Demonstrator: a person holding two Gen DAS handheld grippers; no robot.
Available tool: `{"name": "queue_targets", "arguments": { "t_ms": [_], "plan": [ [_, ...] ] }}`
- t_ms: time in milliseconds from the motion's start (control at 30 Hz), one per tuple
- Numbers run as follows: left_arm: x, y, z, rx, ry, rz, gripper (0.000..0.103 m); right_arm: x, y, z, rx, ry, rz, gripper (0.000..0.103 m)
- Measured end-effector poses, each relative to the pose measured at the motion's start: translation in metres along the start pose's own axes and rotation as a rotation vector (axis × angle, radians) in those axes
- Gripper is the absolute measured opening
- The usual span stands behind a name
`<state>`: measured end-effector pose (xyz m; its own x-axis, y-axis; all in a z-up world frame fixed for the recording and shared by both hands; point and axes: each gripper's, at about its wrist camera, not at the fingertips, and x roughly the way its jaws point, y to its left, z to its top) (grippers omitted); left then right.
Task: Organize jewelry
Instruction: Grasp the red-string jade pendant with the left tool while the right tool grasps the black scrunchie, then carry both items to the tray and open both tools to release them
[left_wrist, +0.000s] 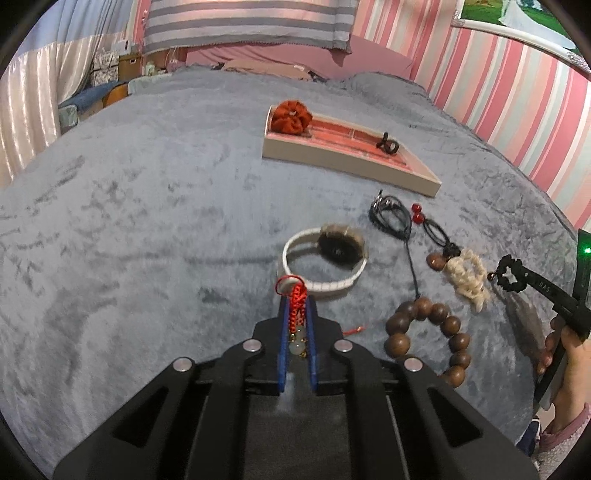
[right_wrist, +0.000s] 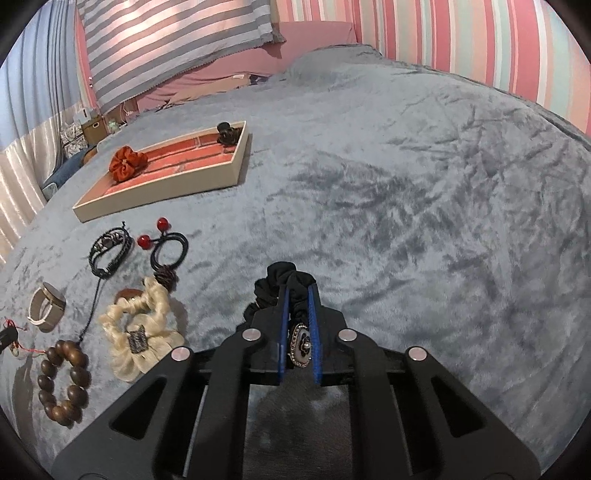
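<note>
My left gripper (left_wrist: 295, 299) is shut on a red cord bracelet (left_wrist: 295, 306) with pale green beads, held above the grey blanket. My right gripper (right_wrist: 298, 291) is shut on a black scrunchie (right_wrist: 280, 284) with an oval brooch; it also shows in the left wrist view (left_wrist: 511, 275). The cream jewelry tray (left_wrist: 332, 157) with pink lining lies farther back and holds an orange scrunchie (left_wrist: 291, 116) and a black hair claw (left_wrist: 387, 143). The tray also shows in the right wrist view (right_wrist: 236, 166).
On the blanket lie a white-strap watch (left_wrist: 325, 258), a wooden bead bracelet (left_wrist: 428, 339), a cream scrunchie (right_wrist: 142, 336), a black braided bracelet (right_wrist: 110, 251) and a black hair tie with red beads (right_wrist: 162, 243). A striped wall (left_wrist: 517, 92) runs along the right.
</note>
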<state>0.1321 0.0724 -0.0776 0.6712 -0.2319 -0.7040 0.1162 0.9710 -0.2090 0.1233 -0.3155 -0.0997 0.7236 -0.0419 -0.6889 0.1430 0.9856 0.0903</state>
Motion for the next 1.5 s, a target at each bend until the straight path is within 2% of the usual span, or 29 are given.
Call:
{"name": "queue_targets", "arguments": {
  "t_ms": [400,700,1067,1333,1500],
  "plan": [
    [-0.012,-0.005,0.053,0.032,-0.087,-0.033,0.009,-0.004,0.013,0.025,-0.025,-0.036,0.016,0.011],
    [0.006,-0.009,0.112,0.067,-0.112,-0.035,0.009,0.004,0.03,0.069,-0.064,-0.071,0.021,0.011],
    [0.071,-0.019,0.193,0.115,-0.083,-0.021,0.009,0.039,0.059,0.139,-0.085,-0.101,0.029,0.011],
    [0.14,-0.032,0.238,0.134,-0.022,-0.013,0.009,0.089,0.083,0.186,-0.091,-0.081,0.047,0.011],
    [0.188,-0.038,0.256,0.154,0.027,0.024,0.009,0.128,0.103,0.204,-0.124,-0.053,0.039,0.011]
  ]
}}
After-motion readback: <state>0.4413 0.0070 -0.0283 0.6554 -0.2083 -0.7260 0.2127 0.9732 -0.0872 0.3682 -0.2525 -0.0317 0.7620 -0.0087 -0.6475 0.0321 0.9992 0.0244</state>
